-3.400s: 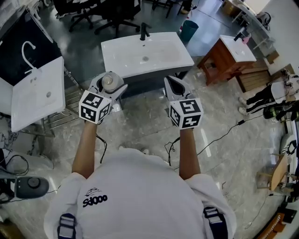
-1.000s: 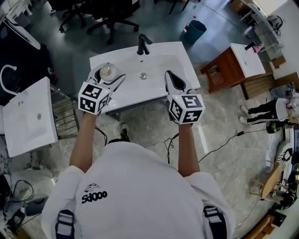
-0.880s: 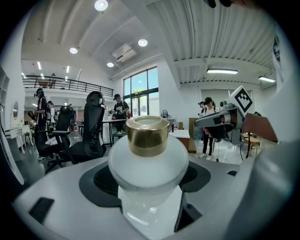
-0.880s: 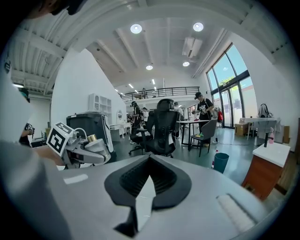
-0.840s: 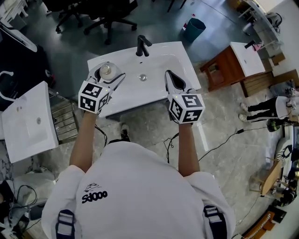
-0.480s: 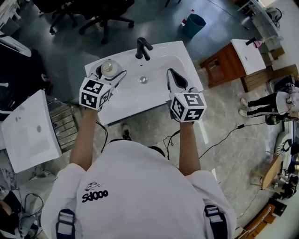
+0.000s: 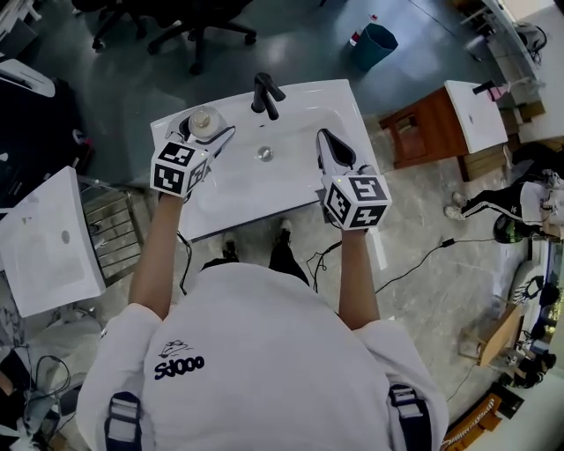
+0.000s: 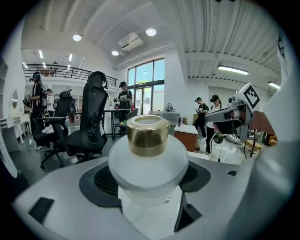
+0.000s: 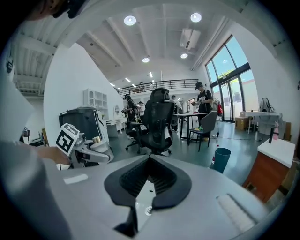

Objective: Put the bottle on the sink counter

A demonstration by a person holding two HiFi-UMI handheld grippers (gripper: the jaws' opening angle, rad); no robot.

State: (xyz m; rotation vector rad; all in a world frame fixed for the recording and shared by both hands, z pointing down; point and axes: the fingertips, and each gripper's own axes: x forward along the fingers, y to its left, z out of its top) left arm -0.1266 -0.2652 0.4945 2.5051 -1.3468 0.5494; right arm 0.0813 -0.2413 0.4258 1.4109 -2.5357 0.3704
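Observation:
A white bottle (image 7: 203,120) with a gold cap (image 8: 147,135) sits upright between the jaws of my left gripper (image 7: 208,134), which is shut on its round body (image 8: 148,161). In the head view it hangs over the back left corner of the white sink counter (image 7: 231,189), left of the black faucet (image 7: 263,93). My right gripper (image 7: 325,139) is shut with nothing in it, above the right side of the basin. In the right gripper view its pads meet at the tip (image 9: 150,160), and the left gripper (image 9: 80,149) shows at the left.
The basin has a drain (image 7: 264,154) at its middle. A second white sink (image 7: 48,238) and a metal rack (image 7: 110,233) stand to the left. A wooden cabinet (image 7: 421,128) is at the right, with a teal bin (image 7: 381,40) and office chairs (image 7: 198,22) beyond.
The person has stepped up to the sink. Both grippers have moved forward over the counter, the bottle still in the left one. The right gripper stays shut.

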